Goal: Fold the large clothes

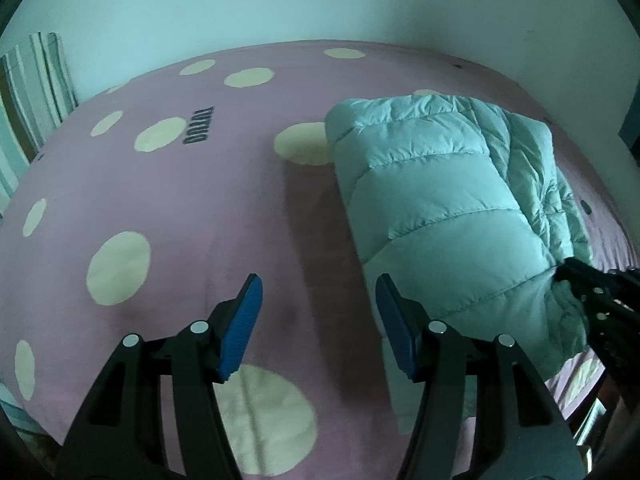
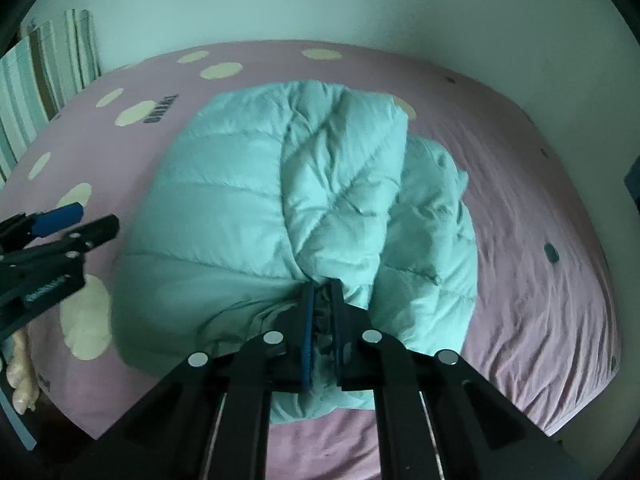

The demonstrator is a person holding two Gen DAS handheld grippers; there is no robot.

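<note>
A pale mint quilted puffer jacket point(image 2: 280, 200) lies folded in a thick bundle on the pink bed; it also shows at the right of the left wrist view point(image 1: 440, 200). My right gripper point(image 2: 323, 292) is shut on the jacket's near edge, fabric bunched between its blue pads. It shows as a dark shape at the right edge of the left wrist view point(image 1: 568, 270). My left gripper point(image 1: 318, 292) is open and empty above the bedsheet, just left of the jacket's near corner. It shows at the left of the right wrist view point(image 2: 84, 218).
The bed has a pink sheet point(image 1: 200, 208) with cream dots and dark lettering point(image 1: 198, 126). A striped pillow or cloth point(image 1: 36, 80) stands at the far left by the pale wall. The bed's near edge runs below the grippers.
</note>
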